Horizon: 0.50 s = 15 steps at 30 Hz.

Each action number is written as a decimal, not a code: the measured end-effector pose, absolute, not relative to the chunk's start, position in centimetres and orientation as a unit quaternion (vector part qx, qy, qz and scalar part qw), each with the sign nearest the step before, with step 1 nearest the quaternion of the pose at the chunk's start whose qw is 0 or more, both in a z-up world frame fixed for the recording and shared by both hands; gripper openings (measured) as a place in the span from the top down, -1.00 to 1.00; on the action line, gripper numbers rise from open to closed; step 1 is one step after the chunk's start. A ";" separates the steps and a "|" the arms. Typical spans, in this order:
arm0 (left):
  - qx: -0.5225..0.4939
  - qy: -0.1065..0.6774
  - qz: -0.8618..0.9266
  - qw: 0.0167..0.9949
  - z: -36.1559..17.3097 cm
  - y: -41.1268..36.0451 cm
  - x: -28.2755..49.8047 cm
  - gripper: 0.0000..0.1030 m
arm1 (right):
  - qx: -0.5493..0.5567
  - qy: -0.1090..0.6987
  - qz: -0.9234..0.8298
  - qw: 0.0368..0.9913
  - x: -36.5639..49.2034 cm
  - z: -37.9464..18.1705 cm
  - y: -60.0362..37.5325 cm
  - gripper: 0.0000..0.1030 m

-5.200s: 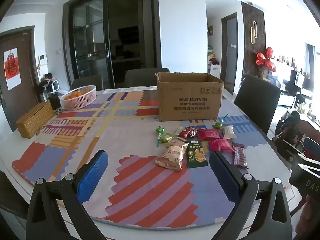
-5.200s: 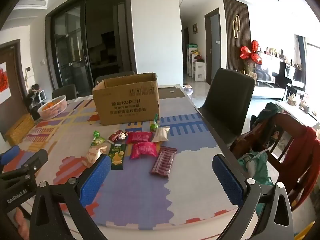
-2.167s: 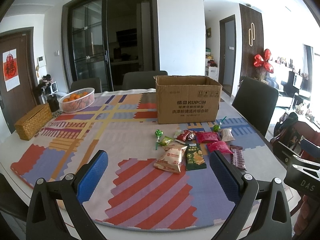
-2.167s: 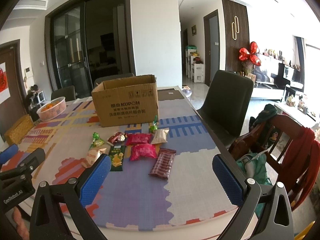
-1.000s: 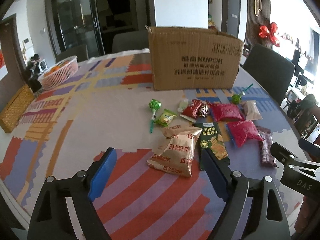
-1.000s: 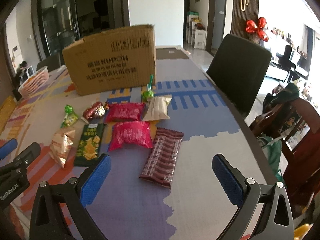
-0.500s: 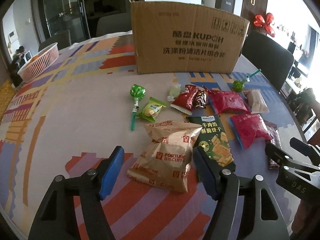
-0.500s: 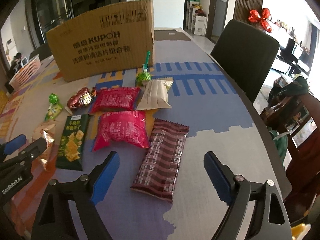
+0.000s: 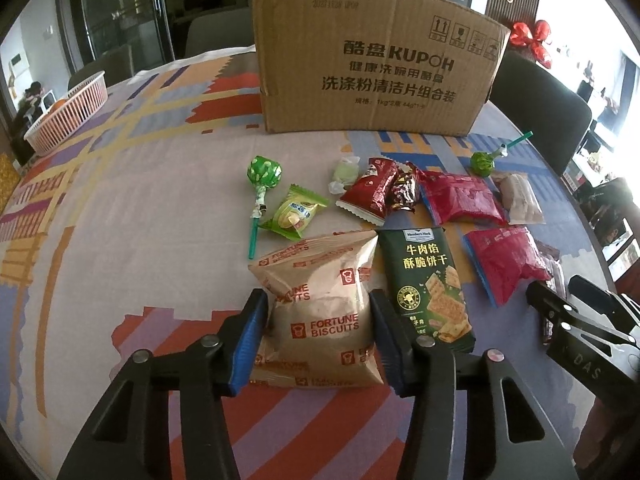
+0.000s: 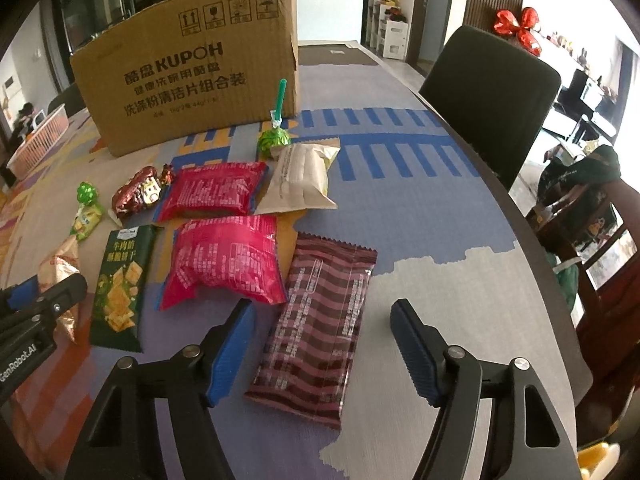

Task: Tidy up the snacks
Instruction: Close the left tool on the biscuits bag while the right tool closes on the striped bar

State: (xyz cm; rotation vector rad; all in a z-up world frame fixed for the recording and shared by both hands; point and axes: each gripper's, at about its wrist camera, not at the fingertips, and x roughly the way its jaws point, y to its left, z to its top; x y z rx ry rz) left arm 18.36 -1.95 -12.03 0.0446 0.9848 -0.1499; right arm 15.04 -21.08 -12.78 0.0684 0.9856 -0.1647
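Left gripper (image 9: 318, 334) straddles the tan crinkled foil "FORTUNE BISCUITS" bag (image 9: 320, 308), which lies flat on the patterned tablecloth (image 9: 140, 216). Its jaws have just been closing; blue pads sit right at both side edges of the bag, and the bag bulges between them. Can't tell whether the pads are actually pressing yet.

Bag looks puffy and creased, with red logo squares and red lettering, top seam pointing toward the brown corrugated cardboard box (image 9: 372, 64) at the back.

Right gripper (image 10: 322, 336) sits over the dark maroon striped flat wrapper (image 10: 320, 320). Jaws have just been closing but stand wider than the wrapper: left pad near its left edge, right pad clearly apart from it. No contact, nothing held.

Rest of the snacks lie between grippers and box:
- dark green cracker pack (image 9: 426, 284), just right of the biscuit bag
- two magenta foil packs (image 10: 224, 264)
- beige pack (image 10: 300, 180)
- two green-wrapped lollipops (image 9: 262, 178)
- small lime-green sachet (image 9: 294, 216)
- red candy wrapper (image 9: 372, 190)

White slotted basket (image 9: 68, 112) at far left of the table.
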 end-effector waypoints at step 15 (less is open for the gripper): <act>0.030 0.466 -0.068 0.882 -11.3 -2.3 17.1 0.15 | 0.034 0.467 -0.055 0.882 14.8 -12.4 -21.1 0.21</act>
